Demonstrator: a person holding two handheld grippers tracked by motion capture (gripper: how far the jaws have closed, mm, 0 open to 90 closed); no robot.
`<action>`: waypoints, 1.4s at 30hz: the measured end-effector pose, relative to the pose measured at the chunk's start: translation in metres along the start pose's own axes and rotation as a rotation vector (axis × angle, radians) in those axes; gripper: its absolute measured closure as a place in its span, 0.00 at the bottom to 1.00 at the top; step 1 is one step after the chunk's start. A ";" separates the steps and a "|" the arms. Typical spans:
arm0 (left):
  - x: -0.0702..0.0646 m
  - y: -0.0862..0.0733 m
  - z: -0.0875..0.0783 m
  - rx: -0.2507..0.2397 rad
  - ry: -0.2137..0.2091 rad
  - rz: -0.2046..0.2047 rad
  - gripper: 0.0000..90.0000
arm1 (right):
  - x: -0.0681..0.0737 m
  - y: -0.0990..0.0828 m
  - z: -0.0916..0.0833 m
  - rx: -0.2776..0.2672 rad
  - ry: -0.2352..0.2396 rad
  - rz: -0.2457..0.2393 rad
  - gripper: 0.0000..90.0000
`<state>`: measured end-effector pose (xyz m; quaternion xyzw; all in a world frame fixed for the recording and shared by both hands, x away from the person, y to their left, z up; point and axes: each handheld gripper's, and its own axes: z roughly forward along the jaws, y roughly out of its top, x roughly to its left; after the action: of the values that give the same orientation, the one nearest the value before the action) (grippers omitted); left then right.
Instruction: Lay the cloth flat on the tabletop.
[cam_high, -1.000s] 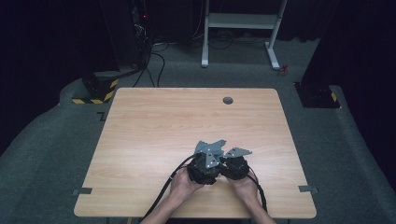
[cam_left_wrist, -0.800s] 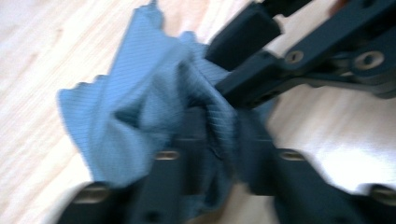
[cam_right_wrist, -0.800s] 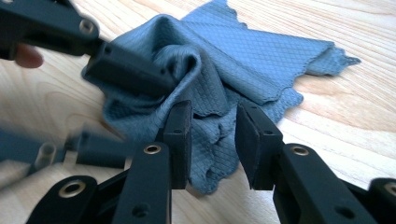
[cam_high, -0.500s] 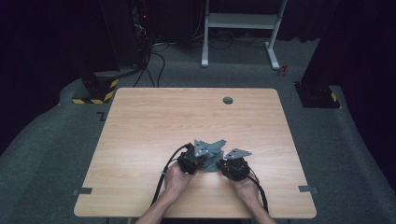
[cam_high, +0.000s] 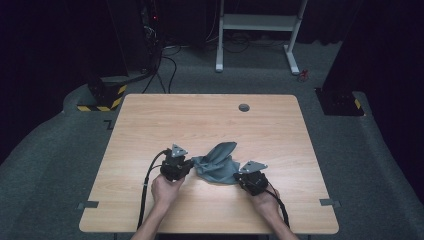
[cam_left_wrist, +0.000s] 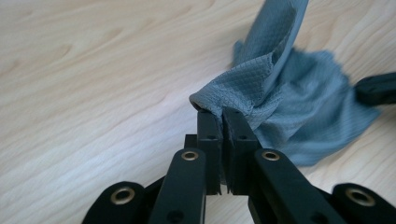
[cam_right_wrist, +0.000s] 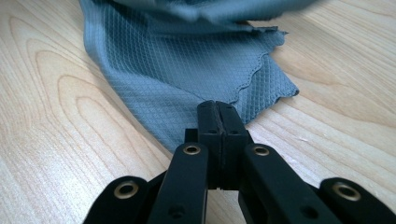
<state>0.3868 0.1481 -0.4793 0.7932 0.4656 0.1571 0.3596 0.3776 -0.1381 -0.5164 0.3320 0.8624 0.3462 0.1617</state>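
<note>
Wooden desk (cam_high: 150, 125), pale grain. Grey-blue waffle-weave cloth (cam_high: 218, 164) lies crumpled on its near half, between the two hands, one fold standing up. Left gripper (cam_left_wrist: 223, 112) at the cloth's left edge, jaws just closed, pinching a corner lifted off the wood. Right gripper (cam_right_wrist: 218, 106) at the cloth's right edge, jaws just closed, clamped on the hem low against the desk

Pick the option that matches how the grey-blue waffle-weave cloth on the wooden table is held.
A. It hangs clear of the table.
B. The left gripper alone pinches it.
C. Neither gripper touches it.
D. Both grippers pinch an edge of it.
D: the left gripper and the right gripper each have their jaws closed on an edge of the grey-blue waffle-weave cloth, which lies on the wooden table.
</note>
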 end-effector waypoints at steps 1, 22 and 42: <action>0.003 -0.003 0.002 0.020 0.013 -0.001 0.96 | 0.000 0.000 0.000 -0.003 -0.001 -0.002 1.00; -0.035 0.038 0.041 -0.001 -0.088 0.139 0.57 | -0.028 0.024 0.011 0.014 -0.071 0.121 0.78; -0.025 -0.027 -0.009 0.057 -0.269 0.193 0.99 | -0.055 0.035 0.012 0.038 -0.134 0.125 0.99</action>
<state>0.3518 0.1388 -0.4904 0.8579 0.3393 0.0698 0.3795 0.4399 -0.1511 -0.4975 0.4108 0.8337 0.3159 0.1909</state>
